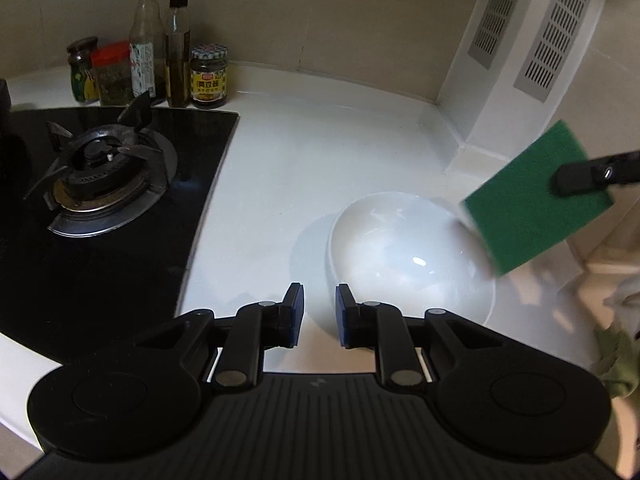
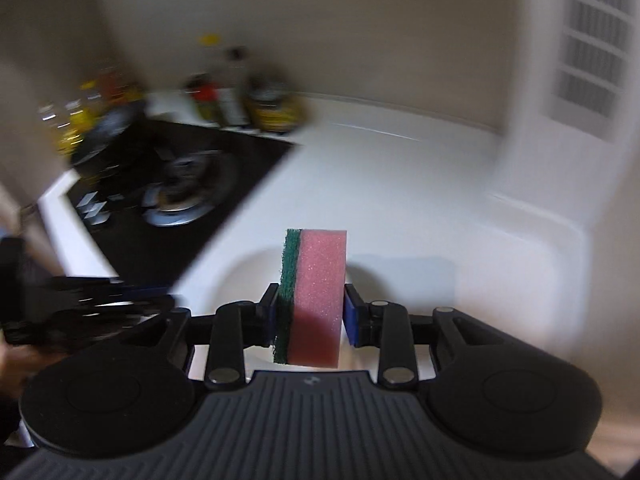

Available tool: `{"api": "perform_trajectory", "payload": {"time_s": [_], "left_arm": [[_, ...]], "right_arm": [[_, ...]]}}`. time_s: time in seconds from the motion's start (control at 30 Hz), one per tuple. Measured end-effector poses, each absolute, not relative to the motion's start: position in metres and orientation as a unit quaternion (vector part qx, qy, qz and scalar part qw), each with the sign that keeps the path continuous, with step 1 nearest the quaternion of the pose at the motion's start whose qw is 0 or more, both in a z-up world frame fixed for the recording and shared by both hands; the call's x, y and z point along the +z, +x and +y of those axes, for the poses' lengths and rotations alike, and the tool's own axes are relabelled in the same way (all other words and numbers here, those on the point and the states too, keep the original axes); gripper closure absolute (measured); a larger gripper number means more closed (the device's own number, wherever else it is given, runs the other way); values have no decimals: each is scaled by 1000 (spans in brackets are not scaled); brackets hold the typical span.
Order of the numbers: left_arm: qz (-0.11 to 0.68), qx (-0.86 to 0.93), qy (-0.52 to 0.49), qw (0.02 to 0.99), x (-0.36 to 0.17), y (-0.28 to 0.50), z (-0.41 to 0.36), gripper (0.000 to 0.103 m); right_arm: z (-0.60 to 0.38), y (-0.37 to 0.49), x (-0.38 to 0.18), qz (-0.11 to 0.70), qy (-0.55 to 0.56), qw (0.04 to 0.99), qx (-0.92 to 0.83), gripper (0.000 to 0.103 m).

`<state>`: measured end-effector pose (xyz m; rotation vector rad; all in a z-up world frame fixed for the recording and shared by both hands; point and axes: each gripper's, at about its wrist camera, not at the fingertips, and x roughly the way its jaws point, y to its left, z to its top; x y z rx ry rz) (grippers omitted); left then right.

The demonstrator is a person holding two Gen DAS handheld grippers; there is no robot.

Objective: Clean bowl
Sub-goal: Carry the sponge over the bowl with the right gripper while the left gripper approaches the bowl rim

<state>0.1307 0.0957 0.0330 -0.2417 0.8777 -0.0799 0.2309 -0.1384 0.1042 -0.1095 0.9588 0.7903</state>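
A white bowl (image 1: 408,252) rests on the white counter (image 1: 320,160), tilted with its hollow toward the right. My left gripper (image 1: 320,312) is open just left of the bowl's near rim, and only counter shows between its blue pads. My right gripper (image 2: 310,312) is shut on a pink sponge with a green scouring face (image 2: 316,300). In the left wrist view the sponge (image 1: 536,200) hangs over the bowl's right edge, green face showing. The bowl (image 2: 240,280) lies blurred under the sponge in the right wrist view.
A black gas hob with a burner (image 1: 104,176) fills the left. Several sauce bottles and jars (image 1: 160,68) stand behind it by the wall. A white column with grey vents (image 1: 540,40) rises at the back right. A greenish cloth (image 1: 616,364) lies at the right edge.
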Motion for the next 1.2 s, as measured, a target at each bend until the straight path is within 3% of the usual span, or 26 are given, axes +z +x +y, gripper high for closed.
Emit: {"api": "perform_trajectory", "payload": {"time_s": [0.53, 0.7, 1.2], "left_arm": [[506, -43, -113, 854, 5, 197, 86, 82], [515, -56, -93, 850, -4, 206, 82, 95], [502, -78, -42, 860, -3, 211, 72, 97]], "right_arm": [[-85, 239, 46, 474, -110, 776, 400, 75], [-81, 243, 36, 487, -114, 775, 387, 75], [-46, 257, 20, 500, -183, 736, 419, 76]]}}
